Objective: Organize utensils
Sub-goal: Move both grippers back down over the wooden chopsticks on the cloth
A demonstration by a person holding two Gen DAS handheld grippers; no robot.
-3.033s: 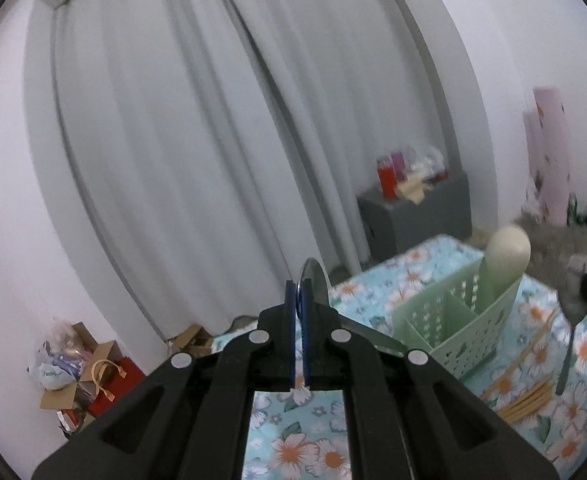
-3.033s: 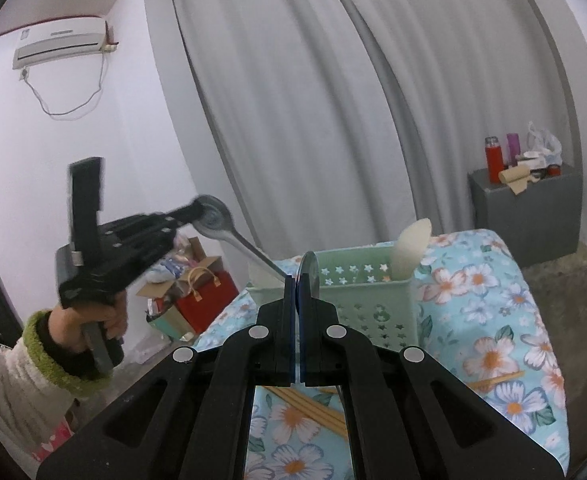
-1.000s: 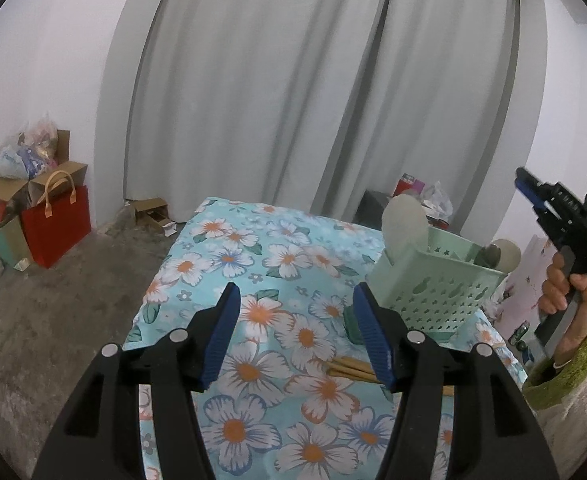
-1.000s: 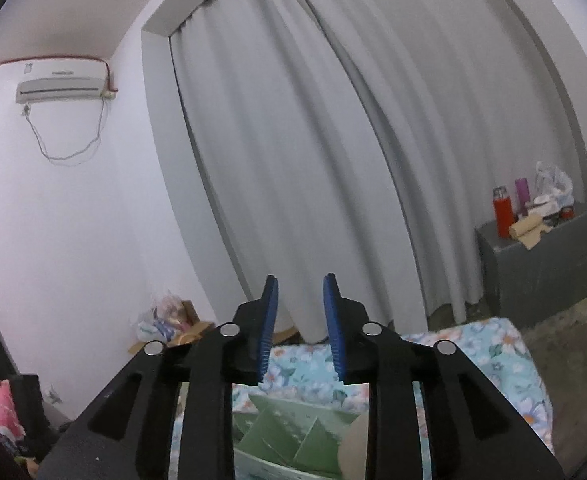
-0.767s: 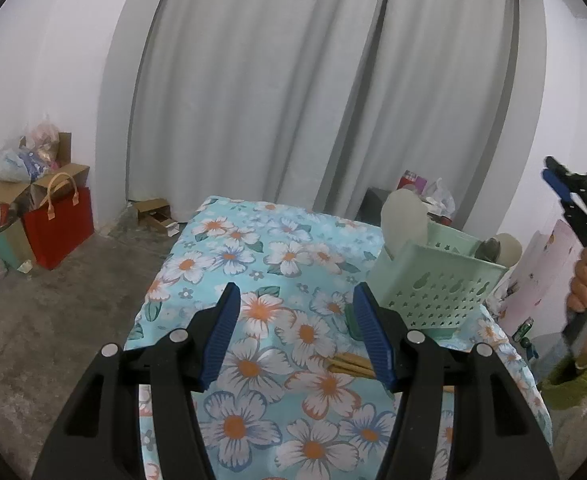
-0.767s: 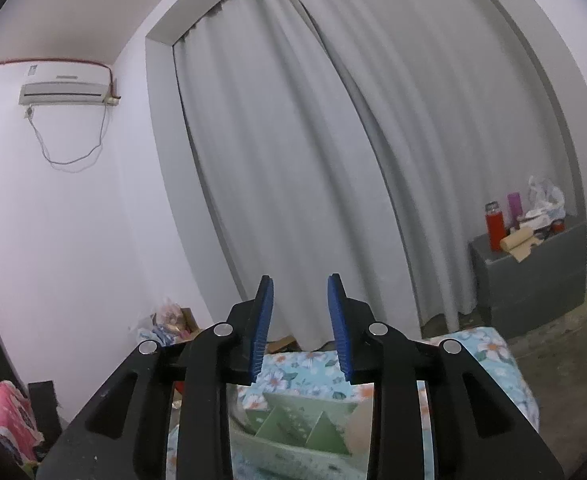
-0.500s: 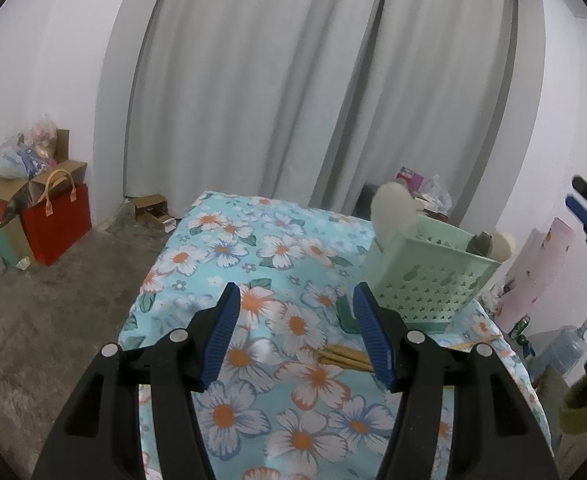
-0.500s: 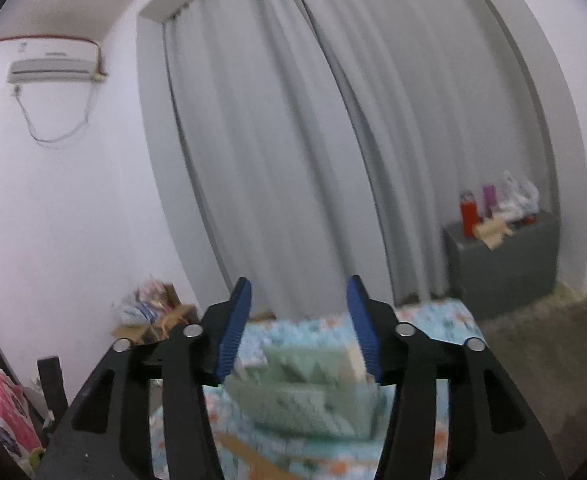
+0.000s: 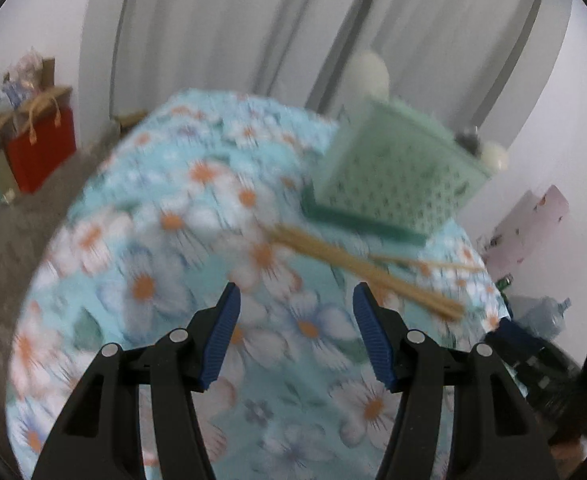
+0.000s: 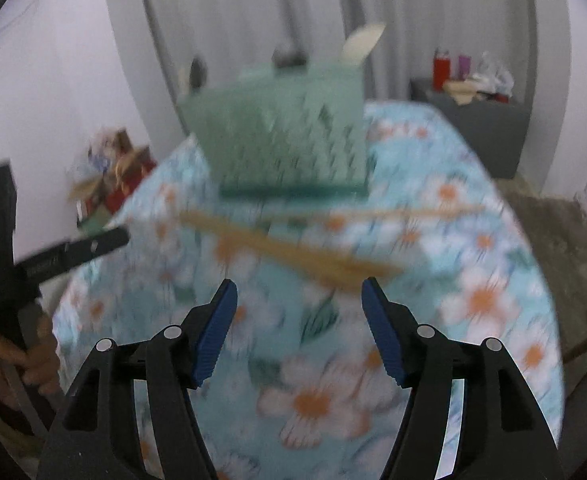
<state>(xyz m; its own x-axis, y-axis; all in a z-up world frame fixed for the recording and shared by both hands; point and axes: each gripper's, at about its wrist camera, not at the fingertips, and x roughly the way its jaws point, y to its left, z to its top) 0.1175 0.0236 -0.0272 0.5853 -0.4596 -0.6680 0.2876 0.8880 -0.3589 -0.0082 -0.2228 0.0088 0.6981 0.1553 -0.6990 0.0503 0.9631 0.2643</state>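
A pale green perforated utensil basket [image 9: 397,172] [image 10: 285,140] stands on the far part of a table with a blue floral cloth [image 9: 165,248] [image 10: 485,280]. Spoon handles and a pale scoop [image 9: 367,70] [image 10: 361,44] stick up out of it. A bundle of wooden chopsticks [image 9: 369,272] [image 10: 293,248] lies on the cloth in front of the basket. My left gripper [image 9: 293,300] is open and empty above the cloth, short of the chopsticks. My right gripper [image 10: 299,296] is open and empty, just short of the chopsticks. Both views are motion-blurred.
The left gripper body and hand show at the left edge of the right wrist view [image 10: 9,264]. A grey cabinet with bottles [image 10: 477,120] stands behind the table. A red bag and boxes [image 9: 33,136] sit on the floor at the left. Grey curtains hang behind.
Both grippers have tipped down toward the table and moved closer to the chopsticks. The right jaws have opened wider. Three seconds ago both were shut on spoons; now both are empty.
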